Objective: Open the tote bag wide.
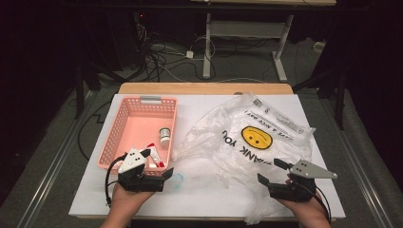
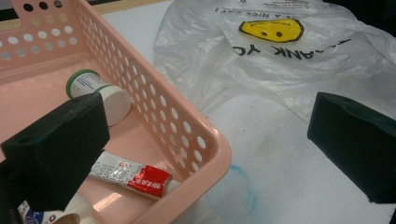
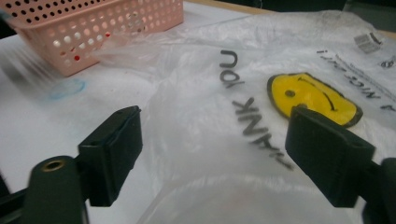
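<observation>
A pink perforated basket (image 1: 124, 118) sits on the left of the white table top. In it lie a small white jar with a green band (image 2: 100, 93) and a red and white tube (image 2: 135, 175). My left gripper (image 1: 158, 162) is open and straddles the basket's near right corner (image 2: 205, 140), one jaw over the inside and one over the table. A clear plastic bag (image 1: 247, 137) with a yellow smiley face (image 3: 310, 98) is spread on the right. My right gripper (image 1: 269, 171) is open just above the bag's near edge (image 3: 215, 130), with nothing pinched between its pads.
A faint blue ring mark (image 1: 177, 180) lies on the table between the basket and the bag. The table's wooden far edge (image 1: 204, 88) borders a dark floor with cables and a desk frame (image 1: 247, 42). The bag's near part hangs past the table's front edge.
</observation>
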Demonstrator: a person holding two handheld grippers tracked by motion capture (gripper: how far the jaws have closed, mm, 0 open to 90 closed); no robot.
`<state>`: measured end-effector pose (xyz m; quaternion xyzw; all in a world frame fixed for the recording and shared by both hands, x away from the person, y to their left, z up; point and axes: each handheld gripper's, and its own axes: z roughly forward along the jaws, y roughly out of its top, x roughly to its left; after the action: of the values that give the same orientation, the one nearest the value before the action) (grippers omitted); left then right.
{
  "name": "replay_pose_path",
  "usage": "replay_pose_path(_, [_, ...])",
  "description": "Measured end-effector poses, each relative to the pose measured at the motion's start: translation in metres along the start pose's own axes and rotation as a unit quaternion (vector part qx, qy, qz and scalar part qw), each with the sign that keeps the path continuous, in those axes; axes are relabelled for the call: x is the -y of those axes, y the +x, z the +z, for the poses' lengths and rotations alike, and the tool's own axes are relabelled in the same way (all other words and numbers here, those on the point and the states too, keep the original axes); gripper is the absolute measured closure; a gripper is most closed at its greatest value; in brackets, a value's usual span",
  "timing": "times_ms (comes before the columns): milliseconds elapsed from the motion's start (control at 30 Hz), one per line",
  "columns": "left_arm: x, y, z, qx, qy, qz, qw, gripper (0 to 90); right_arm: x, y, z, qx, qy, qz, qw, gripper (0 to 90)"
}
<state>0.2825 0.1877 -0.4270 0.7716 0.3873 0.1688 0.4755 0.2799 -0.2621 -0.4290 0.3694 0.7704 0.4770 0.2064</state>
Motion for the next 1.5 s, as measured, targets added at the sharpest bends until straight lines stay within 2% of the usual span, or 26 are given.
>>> replay_pose_path(167, [0.0, 0.002, -0.001, 0.001, 0.0, -0.001, 1.0, 0.0, -0.012, -0.004, 0.015, -0.006, -0.003, -0.004, 1.0, 12.8])
replay_pose_path(200, [0.0, 0.002, -0.001, 0.0, -0.001, -0.002, 1.0, 0.0, -0.018, -0.006, 0.023, -0.003, -0.003, -0.008, 1.0, 7.3])
replay_pose_path(333, [0.0, 0.005, -0.002, 0.003, 0.0, -0.003, 1.0, 0.0, -0.029, -0.009, 0.038, -0.001, -0.002, -0.004, 1.0, 0.3])
replay_pose_path(500, [0.001, 0.006, -0.002, 0.003, 0.004, -0.001, 1.0, 0.0, -0.039, -0.01, 0.052, -0.002, -0.001, -0.006, 1.0, 0.0])
replay_pose_path(533, [0.0, 0.006, -0.002, 0.003, 0.004, -0.001, 1.0, 0.0, -0.043, -0.012, 0.06, -0.006, 0.003, -0.007, 1.0, 0.0])
replay_pose_path(633, [0.0, 0.006, -0.003, -0.006, -0.002, 0.004, 1.0, 0.0, -0.047, -0.013, 0.067, -0.006, 0.005, -0.009, 0.9999, 0.0])
replay_pose_path(667, [0.0, 0.006, -0.004, -0.006, -0.009, 0.002, 0.9999, 0.0, -0.048, -0.014, 0.072, -0.014, 0.002, -0.004, 0.9999, 0.0])
replay_pose_path(733, [0.001, 0.008, -0.004, 0.0, -0.01, -0.001, 1.0, 0.0, -0.048, -0.013, 0.073, -0.02, -0.002, -0.002, 0.9998, 0.0])
replay_pose_path(800, [0.001, 0.008, -0.004, -0.006, -0.009, -0.002, 0.9999, 0.0, -0.048, -0.01, 0.076, -0.03, 0.012, -0.02, 0.9993, 0.0])
replay_pose_path(933, [0.0, 0.01, -0.006, -0.017, -0.011, 0.0, 0.9998, 0.0, -0.048, -0.006, 0.074, -0.036, 0.014, -0.024, 0.999, 0.0])
replay_pose_path(1067, [0.002, 0.014, -0.01, -0.026, -0.016, -0.009, 0.9995, 0.0, -0.047, -0.001, 0.071, -0.046, 0.021, -0.028, 0.9983, 4.0])
replay_pose_path(1100, [0.002, 0.014, -0.011, -0.027, -0.016, -0.009, 0.9994, 0.0, -0.046, 0.002, 0.069, -0.052, 0.029, -0.033, 0.9977, 8.4])
replay_pose_path(1133, [0.003, 0.015, -0.012, -0.029, -0.017, -0.009, 0.9994, 0.0, -0.046, 0.002, 0.069, -0.052, 0.029, -0.033, 0.9977, 8.4])
replay_pose_path(1267, [0.004, 0.018, -0.015, -0.033, -0.021, -0.013, 0.9991, 0.0, -0.042, 0.002, 0.067, -0.063, 0.041, -0.038, 0.9965, 19.4])
replay_pose_path(1500, [0.004, 0.021, -0.016, -0.038, -0.023, -0.013, 0.9989, 0.0, -0.027, 0.002, 0.068, -0.061, 0.072, -0.033, 0.995, 28.8])
